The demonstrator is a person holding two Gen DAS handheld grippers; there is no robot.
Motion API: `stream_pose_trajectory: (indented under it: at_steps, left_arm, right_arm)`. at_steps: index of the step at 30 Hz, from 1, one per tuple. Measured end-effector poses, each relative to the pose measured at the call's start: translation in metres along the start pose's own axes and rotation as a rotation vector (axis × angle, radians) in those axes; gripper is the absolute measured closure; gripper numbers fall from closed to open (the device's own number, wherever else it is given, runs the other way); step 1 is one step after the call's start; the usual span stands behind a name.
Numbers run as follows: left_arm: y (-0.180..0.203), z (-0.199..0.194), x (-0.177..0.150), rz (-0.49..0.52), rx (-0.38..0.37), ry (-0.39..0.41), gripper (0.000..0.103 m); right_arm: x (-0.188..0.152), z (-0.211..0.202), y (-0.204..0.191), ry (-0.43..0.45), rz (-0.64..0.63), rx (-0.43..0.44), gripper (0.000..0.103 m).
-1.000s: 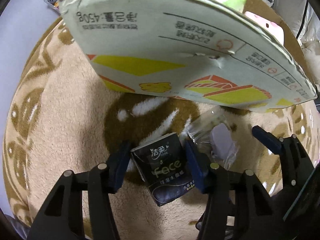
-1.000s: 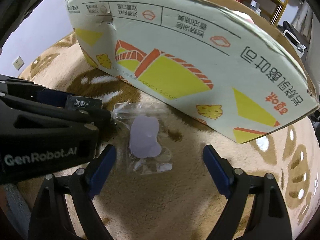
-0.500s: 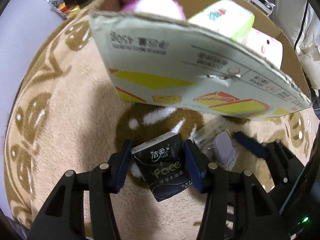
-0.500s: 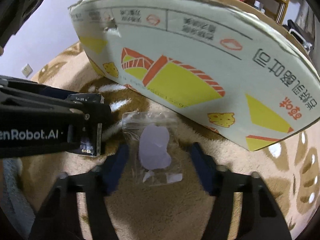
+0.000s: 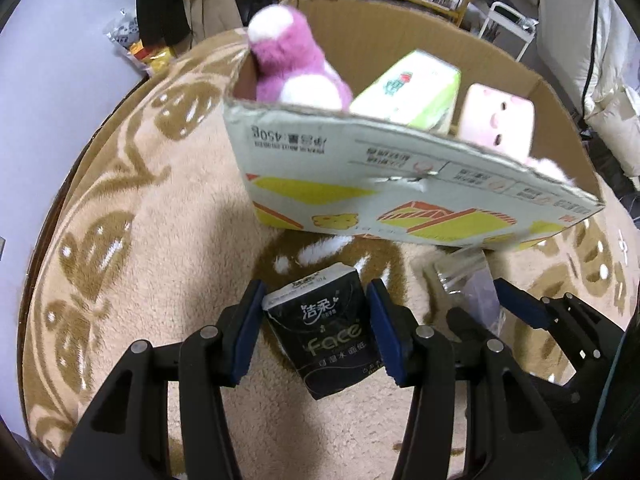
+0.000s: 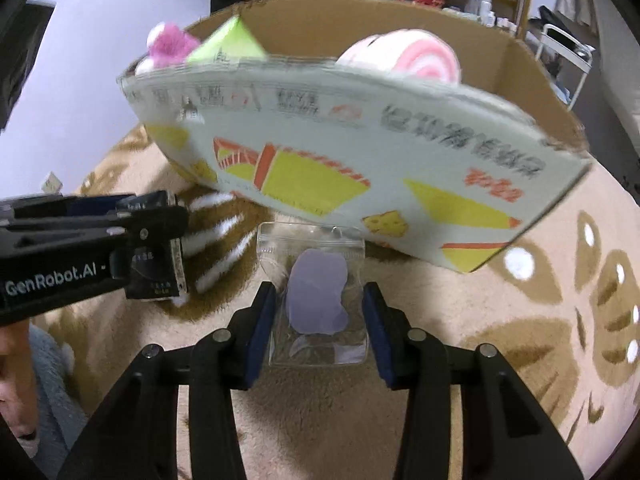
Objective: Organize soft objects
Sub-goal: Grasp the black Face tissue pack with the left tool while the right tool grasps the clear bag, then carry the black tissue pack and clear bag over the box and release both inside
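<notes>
My left gripper (image 5: 316, 294) is shut on a black pocket tissue pack (image 5: 328, 336) and holds it tilted above the rug. A clear zip bag (image 6: 320, 300) with a lilac piece inside sits between the pads of my right gripper (image 6: 319, 294). Its jaws are still closing, and the pads press the bag's side edges. The left wrist view shows that bag (image 5: 464, 276) crumpled at the right. Just beyond both grippers stands an open cardboard box (image 5: 360, 184). It holds a purple plush (image 5: 288, 64), a green tissue pack (image 5: 412, 88) and a pink plush block (image 5: 496, 116).
A beige rug with brown patterns (image 5: 132, 240) covers the floor around the box. Snack packets (image 5: 136, 44) lie by the wall at the far left. Shelves and a white rack (image 5: 508, 20) stand behind the box. A grey sleeve (image 6: 48, 380) shows at lower left.
The left gripper rose with the tissue pack, so the box's inside came into view. The right jaws went from wide open to closed in on the clear bag.
</notes>
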State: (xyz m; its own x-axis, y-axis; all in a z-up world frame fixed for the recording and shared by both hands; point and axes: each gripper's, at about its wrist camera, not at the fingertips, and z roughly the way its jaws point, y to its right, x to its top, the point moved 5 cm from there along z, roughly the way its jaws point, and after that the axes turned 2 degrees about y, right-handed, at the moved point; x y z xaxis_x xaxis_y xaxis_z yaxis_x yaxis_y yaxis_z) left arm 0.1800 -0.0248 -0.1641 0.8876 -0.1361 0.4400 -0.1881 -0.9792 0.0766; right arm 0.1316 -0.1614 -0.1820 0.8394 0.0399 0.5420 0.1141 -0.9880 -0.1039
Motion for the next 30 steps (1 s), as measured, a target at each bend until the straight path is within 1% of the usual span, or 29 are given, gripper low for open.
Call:
stream_pose_trajectory:
  at_steps: [3, 6, 9, 10, 13, 16, 24, 27, 28, 30]
  left_arm:
    - [0.008, -0.018, 0.005, -0.001, 0.003, 0.042, 0.053]
    - [0.013, -0.031, 0.003, -0.004, 0.012, 0.095, 0.053]
    - [0.011, -0.042, 0.008, -0.009, 0.019, 0.160, 0.053]
    - [0.011, -0.050, 0.008, -0.006, 0.026, 0.193, 0.053]
    - [0.021, -0.065, 0.009, 0.011, 0.043, 0.268, 0.053]
    - [0.026, -0.083, 0.011, 0.041, 0.060, 0.354, 0.053]
    - [0.031, -0.115, 0.016, 0.070, 0.090, 0.501, 0.053]
    - [0.032, -0.127, 0.017, 0.076, 0.100, 0.563, 0.053]
    - [0.033, -0.133, 0.018, 0.083, 0.114, 0.594, 0.053]
    - [0.036, -0.141, 0.019, 0.092, 0.127, 0.633, 0.053]
  right_arm:
    - [0.002, -0.012, 0.003, 0.031, 0.033, 0.003, 0.056]
    - [0.004, -0.026, 0.008, 0.061, 0.064, 0.008, 0.056]
    - [0.006, -0.048, 0.014, 0.109, 0.100, 0.006, 0.056]
    - [0.006, -0.054, 0.016, 0.123, 0.111, 0.005, 0.056]
    - [0.008, -0.072, 0.023, 0.179, 0.137, -0.013, 0.056]
    - [0.012, -0.087, 0.027, 0.239, 0.145, -0.019, 0.056]
    - [0.024, -0.119, 0.027, 0.376, 0.137, -0.030, 0.056]
    - [0.028, -0.132, 0.028, 0.425, 0.139, -0.048, 0.056]
    - [0.030, -0.136, 0.029, 0.442, 0.135, -0.060, 0.056]
    - [0.034, -0.140, 0.032, 0.471, 0.126, -0.086, 0.056]
